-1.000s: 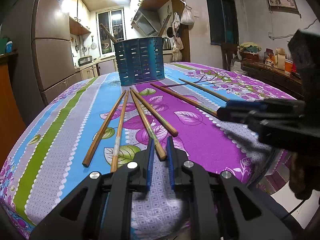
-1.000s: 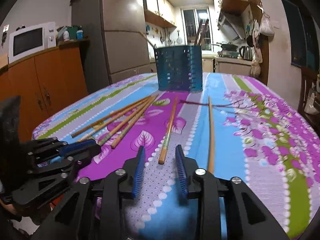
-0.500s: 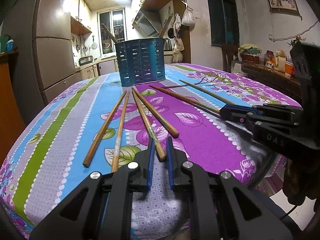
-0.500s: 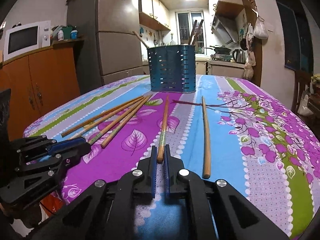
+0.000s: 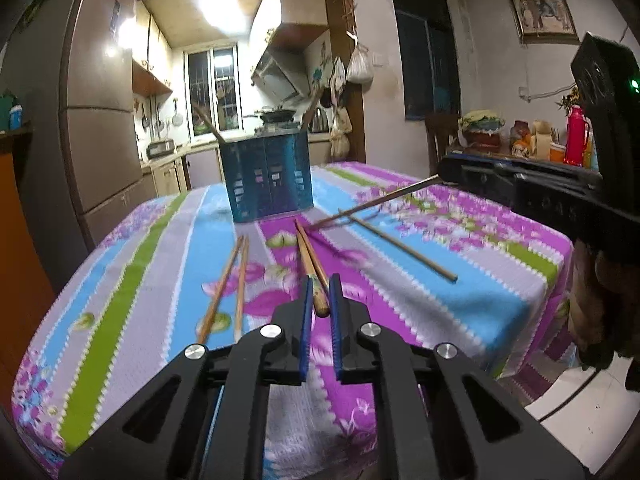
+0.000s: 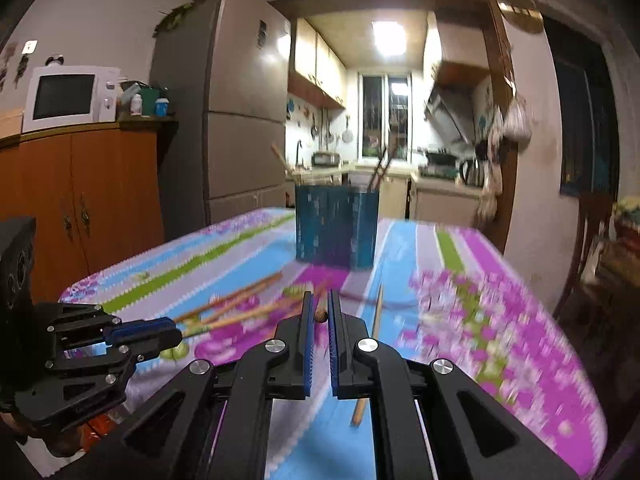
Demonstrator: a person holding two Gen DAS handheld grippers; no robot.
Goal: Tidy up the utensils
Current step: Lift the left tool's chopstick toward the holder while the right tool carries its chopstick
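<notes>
Wooden chopsticks lie on a floral tablecloth [image 5: 500,292] before a blue slotted utensil holder [image 5: 269,178], which also shows in the right wrist view [image 6: 336,226] with a few sticks standing in it. My left gripper [image 5: 320,286] is shut on the thick end of one chopstick [image 5: 314,280]. My right gripper [image 6: 319,300] is shut on another chopstick [image 6: 320,315], seen end-on; from the left wrist view that stick [image 5: 384,200] is lifted, slanting above the table. Two chopsticks [image 5: 228,280] lie at left, one [image 5: 404,246] at right.
A refrigerator [image 6: 236,136] and an orange cabinet [image 6: 80,196] with a microwave [image 6: 68,96] stand left of the table. A cluttered side shelf [image 5: 532,144] stands at the right. The table edge is close below both grippers.
Both grippers have risen from the table, each with a chopstick in it. The right one's chopstick now slants in the air. The views are blurred by motion.
</notes>
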